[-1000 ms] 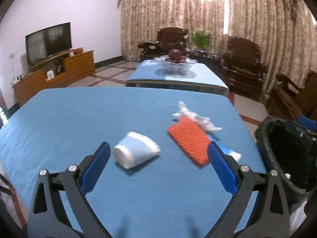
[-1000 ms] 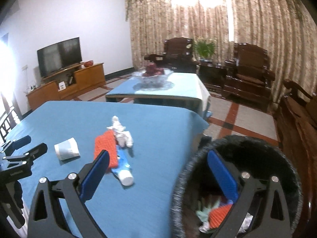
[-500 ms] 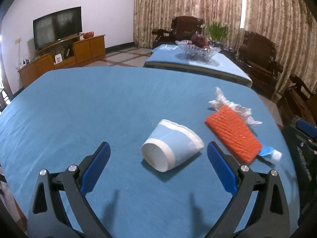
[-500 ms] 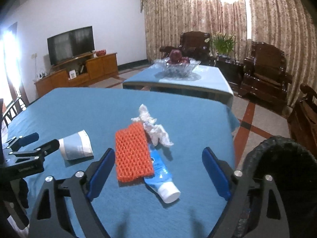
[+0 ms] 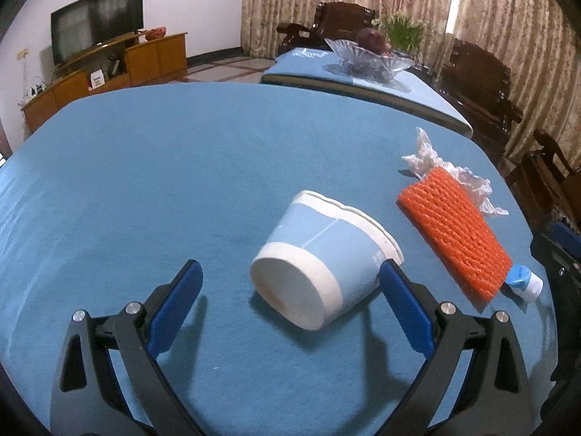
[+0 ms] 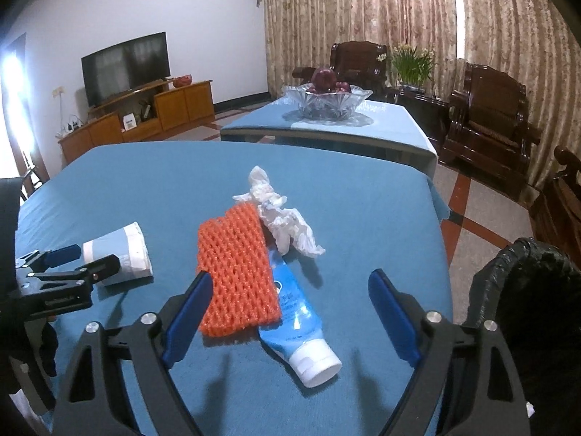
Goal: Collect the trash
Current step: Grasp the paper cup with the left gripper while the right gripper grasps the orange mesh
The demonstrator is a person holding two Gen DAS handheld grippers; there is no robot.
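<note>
Both hand-held grippers lowered closer: left hand-held gripper spread around paper cup, ungrasped; right hand-held gripper released over orange foam net, toothpaste tube. We judge approach step; next, clench.

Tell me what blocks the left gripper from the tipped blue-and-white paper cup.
Nothing visible: the left gripper is open around the blue-and-white paper cup, lying on the blue tablecloth, pads not pressing.

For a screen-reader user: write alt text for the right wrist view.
The open right gripper hovers over an orange foam net lying partly on a blue tube, with crumpled white tissue just behind, all on a blue tablecloth. At left, the left gripper straddles a tipped paper cup; a black-lined bin stands at right.
</note>
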